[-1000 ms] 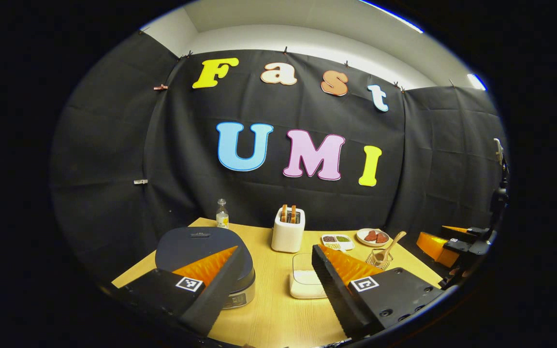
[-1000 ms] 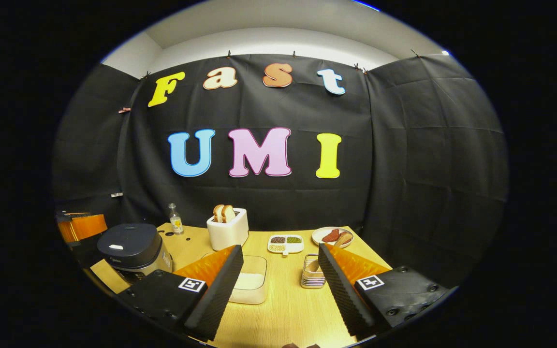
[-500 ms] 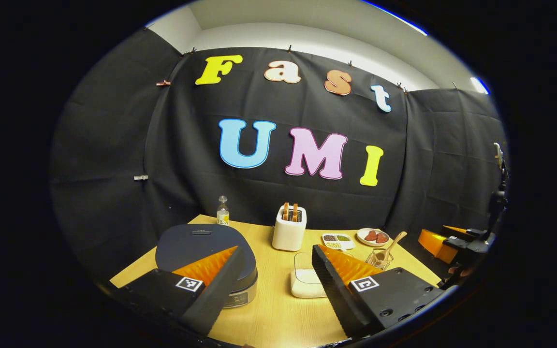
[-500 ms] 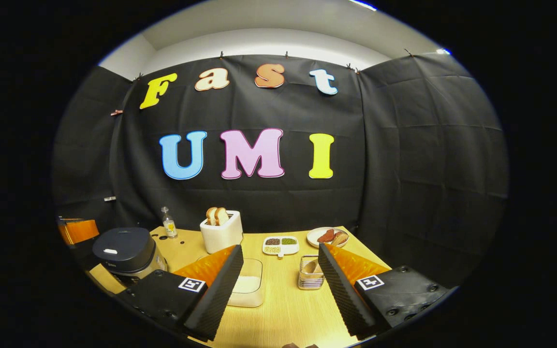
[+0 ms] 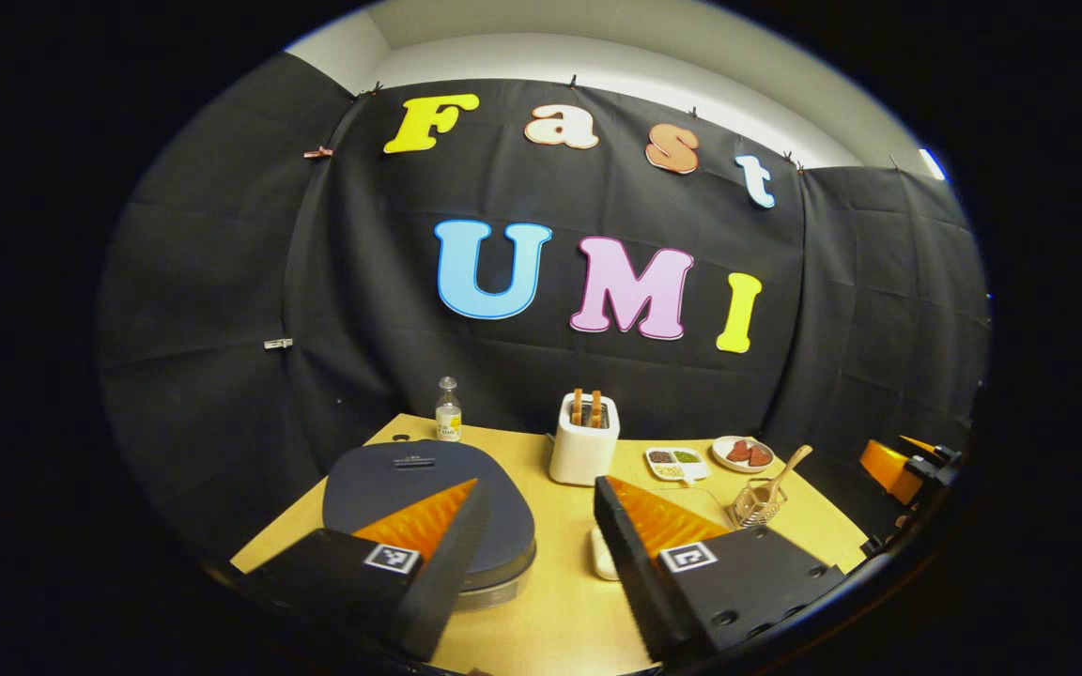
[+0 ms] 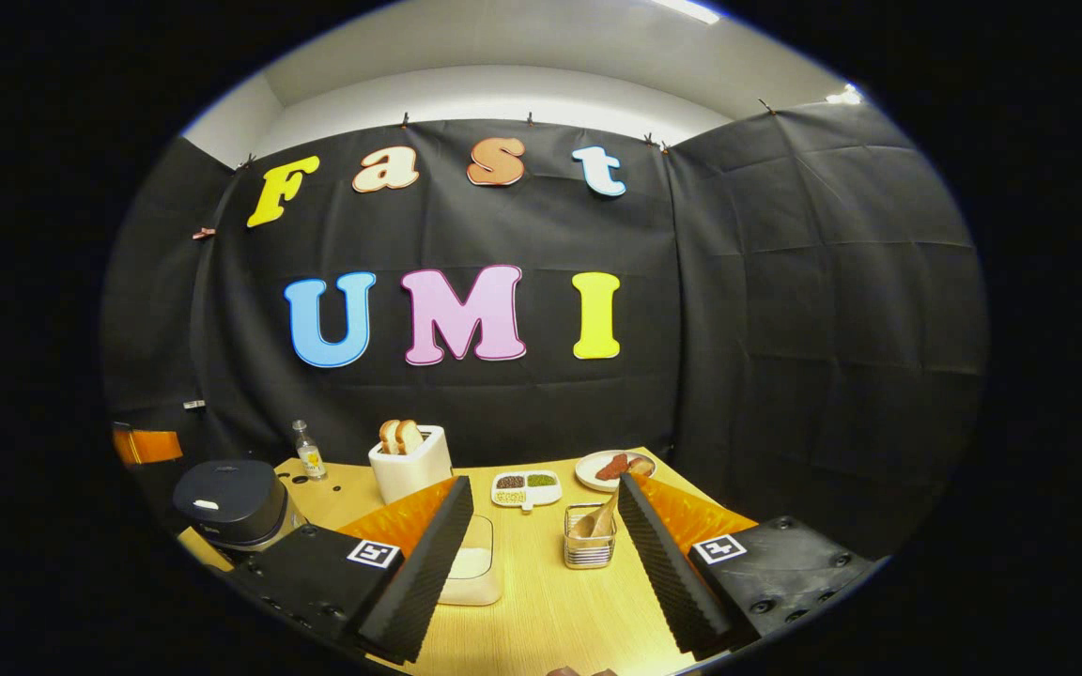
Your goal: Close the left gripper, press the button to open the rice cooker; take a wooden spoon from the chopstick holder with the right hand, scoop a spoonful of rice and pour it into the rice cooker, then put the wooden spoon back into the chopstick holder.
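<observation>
Left tool [image 5: 532,498] wide, holding nothing, just over the closed rice cooker [image 5: 428,507] at the worktop's [image 5: 560,620] near left edge. Right tool [image 6: 546,493] wide too, empty — chopstick holder [image 6: 588,546] with wooden spoon [image 6: 600,518] just beyond its fingers; rice container [image 6: 473,571] beside it, toaster [image 6: 409,465] farther back.

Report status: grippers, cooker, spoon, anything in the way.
Left gripper open above the rice cooker, lid down. Right gripper open, empty. Wooden spoon in the chopstick holder. Nothing blocking the cooker.
</observation>
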Available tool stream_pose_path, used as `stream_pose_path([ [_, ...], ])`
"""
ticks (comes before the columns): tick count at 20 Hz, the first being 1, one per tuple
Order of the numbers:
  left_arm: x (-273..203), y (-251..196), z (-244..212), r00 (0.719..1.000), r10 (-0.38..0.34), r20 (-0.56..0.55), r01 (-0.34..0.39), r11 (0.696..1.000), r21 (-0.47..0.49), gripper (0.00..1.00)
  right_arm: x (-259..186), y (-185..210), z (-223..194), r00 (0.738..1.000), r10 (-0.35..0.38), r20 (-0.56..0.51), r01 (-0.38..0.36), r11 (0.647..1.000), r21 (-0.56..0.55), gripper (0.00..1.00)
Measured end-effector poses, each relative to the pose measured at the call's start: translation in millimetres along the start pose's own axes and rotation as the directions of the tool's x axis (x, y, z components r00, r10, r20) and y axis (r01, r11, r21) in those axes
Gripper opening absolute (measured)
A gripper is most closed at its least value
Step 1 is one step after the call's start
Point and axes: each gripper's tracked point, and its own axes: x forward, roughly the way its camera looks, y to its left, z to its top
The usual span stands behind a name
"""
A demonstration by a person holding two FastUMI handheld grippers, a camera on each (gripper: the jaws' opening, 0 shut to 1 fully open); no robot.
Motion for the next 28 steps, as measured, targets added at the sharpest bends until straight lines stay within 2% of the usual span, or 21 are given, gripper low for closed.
stream_pose_path([
  [5,19.2,31.9,-10.9,0.996,0.004,-0.085,-0.004,1.0,0.001,0.43,-9.1,0.1,-4.2,1.0,-0.008,-0.01,0.008,1.0,-0.011,0.97],
  [6,21.6,37.9,-15.9,0.995,0.008,-0.102,-0.009,1.0,-0.011,0.23,-10.3,0.7,-4.5,1.0,-0.008,-0.009,0.008,1.0,-0.02,0.97],
  [7,22.0,44.8,-19.2,0.993,0.013,-0.118,-0.016,1.0,-0.024,0.18,-12.7,0.7,-5.1,1.0,-0.01,-0.008,0.01,1.0,-0.029,0.97],
  [8,25.1,49.5,-23.6,0.991,0.019,-0.134,-0.024,0.999,-0.035,0.09,-14.6,0.4,-4.5,1.0,-0.012,-0.005,0.011,0.999,-0.036,0.98],
  [14,35.8,60.3,-65.1,0.965,-0.022,-0.261,-0.007,0.994,-0.107,0.05,-23.8,-12.0,-10.3,0.999,-0.044,-0.021,0.044,0.998,-0.046,0.97],
  [17,45.1,69.8,-84.8,0.948,-0.01,-0.319,-0.027,0.994,-0.11,0.05,-27.5,-21.9,-13.9,0.997,-0.069,-0.033,0.068,0.996,-0.051,0.97],
  [23,52.4,74.2,-113.6,0.928,0.017,-0.373,-0.056,0.994,-0.096,0.05,-30.1,-28.1,-21.6,0.995,-0.084,-0.06,0.081,0.995,-0.057,0.97],
  [24,54.5,73.5,-113.0,0.934,0.026,-0.356,-0.062,0.994,-0.09,0.06,-29.4,-27.4,-24.1,0.994,-0.083,-0.066,0.079,0.995,-0.056,0.97],
  [28,58.2,75.6,-112.9,0.928,0.046,-0.369,-0.083,0.993,-0.085,0.06,-25.2,-21.1,-33.7,0.993,-0.067,-0.096,0.061,0.996,-0.063,0.98],
])
